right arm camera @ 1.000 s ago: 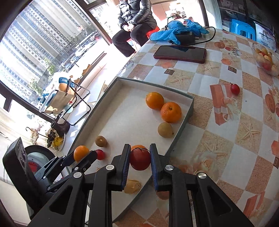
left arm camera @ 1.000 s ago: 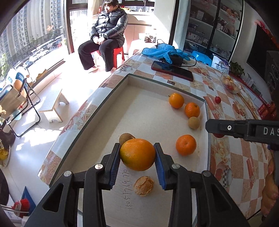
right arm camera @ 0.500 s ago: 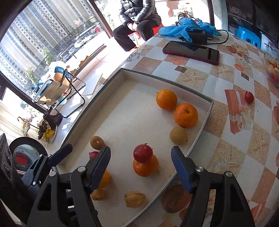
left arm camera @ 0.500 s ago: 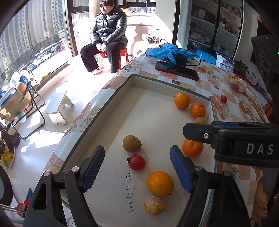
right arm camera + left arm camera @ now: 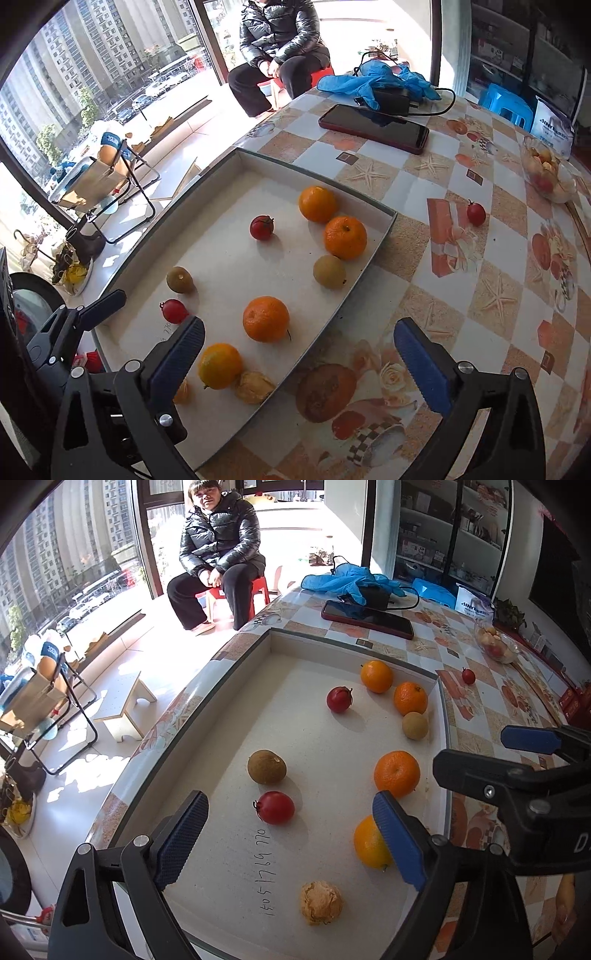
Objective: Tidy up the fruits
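Both hand-held grippers apparently empty, agape.

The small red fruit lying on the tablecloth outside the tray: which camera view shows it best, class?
The right wrist view: the small red fruit appears larger and nearer there, clear of the tray. The left wrist view shows it smaller, farther off.

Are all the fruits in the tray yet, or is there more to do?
Nearly. Oranges, like this orange, small red and brown fruits already lie in the tray. The left gripper and the right gripper are both open, holding nothing. One small red fruit sits out on the tablecloth, probably next.
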The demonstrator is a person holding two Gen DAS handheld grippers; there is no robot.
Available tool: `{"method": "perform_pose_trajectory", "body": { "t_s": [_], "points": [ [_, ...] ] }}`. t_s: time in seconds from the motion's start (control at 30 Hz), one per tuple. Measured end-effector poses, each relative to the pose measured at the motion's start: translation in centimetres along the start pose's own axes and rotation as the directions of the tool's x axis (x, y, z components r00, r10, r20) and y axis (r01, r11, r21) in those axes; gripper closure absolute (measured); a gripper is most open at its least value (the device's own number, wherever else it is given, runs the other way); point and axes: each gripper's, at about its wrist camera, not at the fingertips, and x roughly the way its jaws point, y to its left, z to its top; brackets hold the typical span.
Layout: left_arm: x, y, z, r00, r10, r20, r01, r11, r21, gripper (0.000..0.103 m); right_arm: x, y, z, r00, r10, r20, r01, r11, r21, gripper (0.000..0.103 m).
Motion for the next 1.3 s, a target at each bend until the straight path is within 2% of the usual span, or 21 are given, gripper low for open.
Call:
{"method": "perform_pose_trajectory", "body": {
  "t_s": [0.1,0.2,0.4,0.73,1.17,1.3],
  "points": [
    [0.0,-0.4,-0.4,0.999,-0.019,-0.026,0.019,1.0,0.005,0.011,-0.2,-0.4,-0.7,0.999,-0.045,-0.014,0.045,0.999,-0.018,0.0],
    [0.2,-1.0,-0.8,0.996,-0.035,-0.085,0.037,0.999,0.022,0.011,-0.3,-0.8,-1.3,0.997,-0.064,-0.035,0.063,0.998,-0.024,0.0],
    [0.0,-2.5,-1.1,0.992,0.019,-0.126,-0.007,0.996,0.093,0.01,-0.5,-1.0,-2.1,0.992,-0.109,-0.065,0.105,0.993,-0.052,0.0],
    [-0.3,-3.4,-1.0,0.992,0.041,-0.122,-0.028,0.994,0.11,0.01,-0.8,-0.6,-2.6,0.99,-0.123,-0.068,0.115,0.988,-0.106,0.0],
    [-0.5,-4.3,-1.4,0.991,0.073,-0.116,-0.058,0.99,0.129,0.01,-1.5,-1.1,-3.4,0.991,-0.12,-0.061,0.114,0.989,-0.097,0.0],
    [-1.3,-5.0,-1.4,0.994,0.084,-0.066,-0.072,0.984,0.161,0.01,-2.0,-1.8,-3.9,0.992,-0.112,-0.055,0.107,0.991,-0.076,0.0]
  ]
}}
